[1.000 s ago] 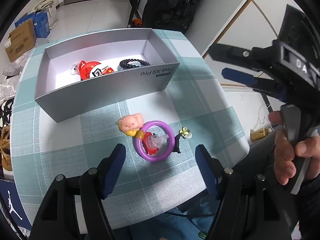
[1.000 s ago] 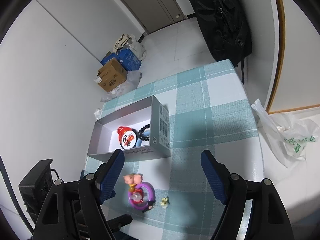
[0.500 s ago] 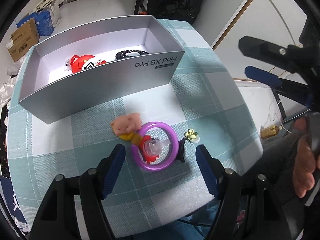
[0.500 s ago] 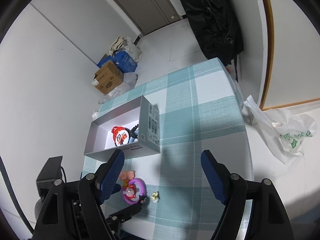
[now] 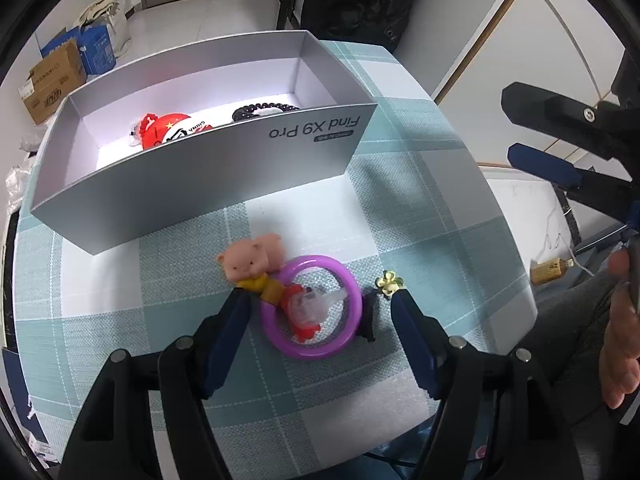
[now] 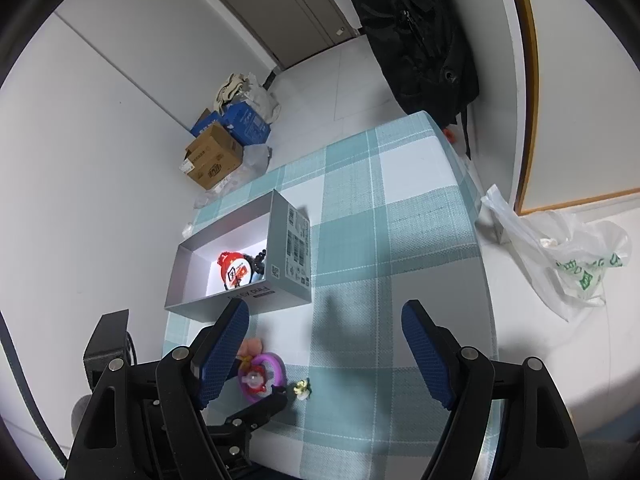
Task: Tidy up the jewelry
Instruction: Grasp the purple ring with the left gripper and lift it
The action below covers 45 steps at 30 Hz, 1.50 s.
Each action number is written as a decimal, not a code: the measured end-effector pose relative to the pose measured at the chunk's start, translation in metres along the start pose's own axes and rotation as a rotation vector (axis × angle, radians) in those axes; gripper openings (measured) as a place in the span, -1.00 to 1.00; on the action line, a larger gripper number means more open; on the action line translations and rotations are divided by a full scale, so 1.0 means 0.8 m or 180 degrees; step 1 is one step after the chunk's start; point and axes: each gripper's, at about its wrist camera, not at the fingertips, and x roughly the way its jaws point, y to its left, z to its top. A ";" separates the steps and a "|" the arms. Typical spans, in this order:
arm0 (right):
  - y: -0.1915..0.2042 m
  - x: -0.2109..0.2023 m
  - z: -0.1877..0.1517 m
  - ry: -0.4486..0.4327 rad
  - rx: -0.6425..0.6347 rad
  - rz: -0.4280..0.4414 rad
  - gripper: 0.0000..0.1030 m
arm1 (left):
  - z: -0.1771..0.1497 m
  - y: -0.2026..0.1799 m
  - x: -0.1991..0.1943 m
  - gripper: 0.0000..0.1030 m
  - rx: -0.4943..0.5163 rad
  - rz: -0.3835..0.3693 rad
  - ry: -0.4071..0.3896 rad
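A purple ring [image 5: 316, 261] lies on the checked tablecloth [image 5: 400, 200], with a red and clear charm inside it and a pink pig charm [image 5: 248, 258] at its upper left. My left gripper [image 5: 320, 308] is open, its blue fingers low on either side of the ring without touching it. A small yellow-green flower clip [image 5: 387, 282] sits just off the right fingertip. The grey box [image 5: 192, 184] behind holds a red charm [image 5: 168, 130] and a black bead bracelet [image 5: 264, 109]. My right gripper [image 6: 324, 352] hangs open and empty, high above the table.
A person's hand [image 5: 616, 340] holds the right gripper's handle beyond the table's right edge. On the floor are cardboard boxes [image 6: 212, 156], a black bag [image 6: 420, 40], a plastic bag [image 6: 560, 248] and a small bottle [image 5: 550, 270].
My left gripper has come down and closer to the purple ring, so its fingers now flank it. Its jaws keep the same width. The right gripper has hardly shifted.
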 end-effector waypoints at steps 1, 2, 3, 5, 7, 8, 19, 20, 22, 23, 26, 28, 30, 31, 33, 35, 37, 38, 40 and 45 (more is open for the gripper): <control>0.000 0.001 0.000 0.0000 0.0004 0.0000 0.52 | 0.000 -0.002 0.002 0.29 0.0017 0.0034 0.0004; 0.000 0.000 0.000 -0.0001 0.0009 0.0002 0.52 | -0.001 -0.004 0.002 0.26 0.0061 0.0082 -0.0012; 0.000 0.000 0.000 -0.0004 0.0009 0.0003 0.52 | -0.002 -0.007 0.002 0.15 0.0112 0.0118 -0.0016; 0.001 0.000 0.000 -0.0008 -0.0001 0.0000 0.52 | -0.004 -0.011 0.002 0.01 0.0202 0.0159 -0.0027; 0.001 0.001 0.000 -0.0009 -0.0008 -0.0007 0.52 | -0.005 -0.012 0.001 -0.01 0.0226 0.0162 -0.0027; 0.001 0.000 0.000 -0.0006 0.0002 -0.0001 0.52 | -0.005 -0.012 0.000 -0.03 0.0223 0.0151 -0.0026; 0.001 0.002 -0.002 0.0005 -0.0006 -0.0012 0.52 | -0.005 -0.012 -0.032 -0.06 0.0265 -0.0072 -0.0226; 0.002 0.002 -0.003 0.0011 -0.0012 -0.0014 0.52 | -0.005 -0.012 -0.035 -0.06 0.0263 -0.0092 -0.0242; 0.002 0.003 -0.003 0.0015 -0.0017 -0.0017 0.52 | -0.005 -0.010 -0.045 -0.06 0.0248 -0.0125 -0.0300; 0.002 0.003 -0.003 0.0013 -0.0020 -0.0021 0.52 | -0.002 -0.009 -0.048 -0.06 0.0238 -0.0128 -0.0328; 0.000 0.003 -0.003 0.0008 -0.0007 -0.0034 0.52 | 0.006 0.003 -0.068 -0.06 0.0134 -0.0177 -0.0482; -0.001 0.004 -0.003 0.0013 0.0002 -0.0045 0.52 | 0.011 0.017 -0.086 -0.06 0.0016 -0.0222 -0.0627; -0.002 0.006 -0.003 0.0032 0.0010 -0.0056 0.52 | 0.016 0.032 -0.103 -0.06 -0.0126 -0.0266 -0.0772; -0.002 0.007 -0.004 0.0040 0.0009 -0.0060 0.52 | 0.017 0.039 -0.110 -0.06 -0.0182 -0.0281 -0.0827; -0.001 0.011 -0.005 0.0065 -0.0014 -0.0077 0.52 | 0.018 0.053 -0.122 -0.06 -0.0297 -0.0281 -0.0934; 0.002 0.014 -0.006 0.0095 -0.0046 -0.0088 0.52 | 0.021 0.063 -0.129 -0.06 -0.0397 -0.0235 -0.1017; 0.004 0.019 -0.010 0.0127 -0.0073 -0.0094 0.52 | 0.021 0.075 -0.135 -0.06 -0.0509 -0.0166 -0.1074; 0.005 0.021 -0.011 0.0144 -0.0085 -0.0091 0.52 | 0.021 0.080 -0.137 -0.06 -0.0560 -0.0155 -0.1087; 0.010 0.028 -0.016 0.0214 -0.0152 -0.0079 0.52 | 0.019 0.083 -0.137 -0.06 -0.0610 -0.0108 -0.1102; 0.028 0.043 -0.025 0.0320 -0.0359 -0.0079 0.52 | 0.017 0.089 -0.134 -0.06 -0.0639 0.0089 -0.1061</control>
